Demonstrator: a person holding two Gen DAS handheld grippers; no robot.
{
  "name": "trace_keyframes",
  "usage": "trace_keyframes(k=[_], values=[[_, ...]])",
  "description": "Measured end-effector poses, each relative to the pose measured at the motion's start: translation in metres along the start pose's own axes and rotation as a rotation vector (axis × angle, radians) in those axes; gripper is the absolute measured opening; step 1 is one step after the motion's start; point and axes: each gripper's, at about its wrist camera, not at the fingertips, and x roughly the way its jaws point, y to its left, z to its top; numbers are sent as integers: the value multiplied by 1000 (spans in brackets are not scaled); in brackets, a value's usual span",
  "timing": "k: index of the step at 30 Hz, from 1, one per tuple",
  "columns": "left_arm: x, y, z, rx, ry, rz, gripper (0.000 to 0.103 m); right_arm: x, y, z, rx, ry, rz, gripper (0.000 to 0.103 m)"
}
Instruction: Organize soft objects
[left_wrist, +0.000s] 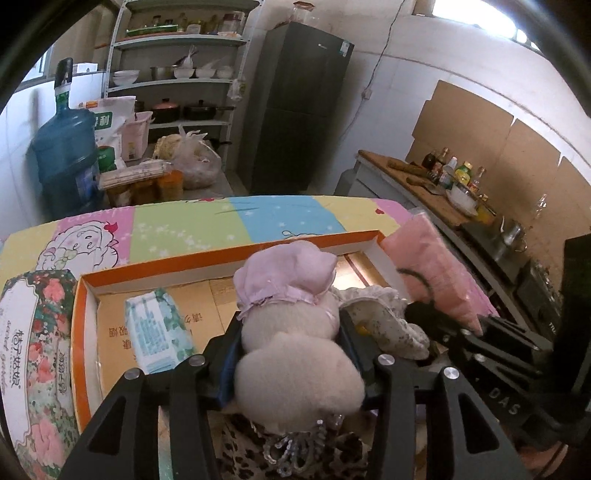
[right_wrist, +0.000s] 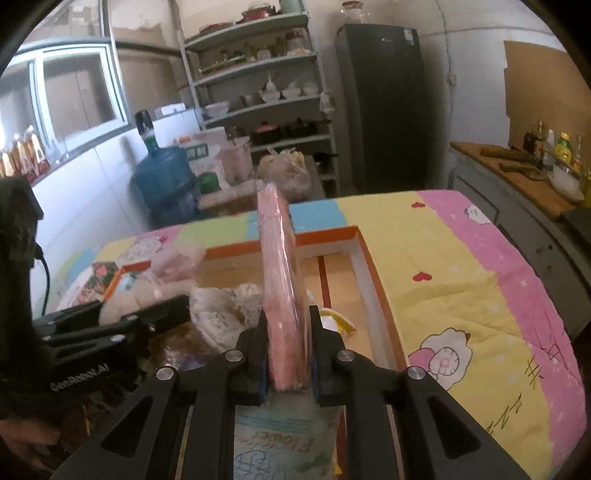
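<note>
My left gripper (left_wrist: 291, 325) is shut on a cream plush doll (left_wrist: 295, 354) with a lilac bonnet, held over the orange-rimmed cardboard box (left_wrist: 236, 251). My right gripper (right_wrist: 287, 332) is shut on a flat pink pack (right_wrist: 280, 280) wrapped in clear film, held upright on edge above the same box (right_wrist: 373, 266); the pack also shows in the left wrist view (left_wrist: 436, 273). A mint tissue pack (left_wrist: 159, 328) lies in the box. A white floral cloth (left_wrist: 384, 317) lies in the box beside the doll and shows in the right wrist view (right_wrist: 221, 314).
A floral tissue box (left_wrist: 33, 339) stands left of the box on the colourful cartoon tablecloth (right_wrist: 461, 280). A leopard-print item (left_wrist: 251, 454) and a "Flower" pack (right_wrist: 280, 443) lie near the front. Beyond the table are shelves, a fridge (left_wrist: 299, 107), a water jug (left_wrist: 66, 147) and a counter (left_wrist: 424, 184).
</note>
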Motion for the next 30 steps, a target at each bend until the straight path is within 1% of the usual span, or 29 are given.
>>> trace_keyframes(k=[2,3,5,6,7,8,9,10,12,15,18,22,27,30], values=[[-1,2,0,-1,3,-8,52,3,1,0,-8,6,-9,19],[-2,4,0,-4,3,-16,55,4,2,0,-10,8,-7,23],[-6,5,-1,-9,-1,-23,62,7,2,-1,-7,15,10,25],[-9,6,-2,-12,-5,-26,69,7,3,-2,-4,15,18,28],[-12,6,-2,-15,-12,-31,77,7,2,-2,-2,15,22,34],[-15,6,-3,-17,-19,-40,80,7,3,-3,1,15,20,46],[-19,6,-4,-21,-27,-48,85,6,3,-3,3,15,20,51],[-23,6,-5,-23,-34,-58,86,4,4,-3,7,14,21,58],[-31,7,-7,-25,-47,-68,87,0,6,-4,14,8,23,60],[-47,9,-12,-36,-72,-92,89,-10,9,-6,24,-10,29,68],[-61,9,-16,-33,-94,-112,90,-23,16,-7,23,-30,31,69],[-84,6,-25,-14,-125,-122,90,-40,26,-10,29,-59,23,74],[-112,7,-36,-1,-169,-139,90,-61,37,-16,48,-95,1,74],[-132,9,-44,11,-200,-135,90,-73,43,-21,57,-114,-3,75]])
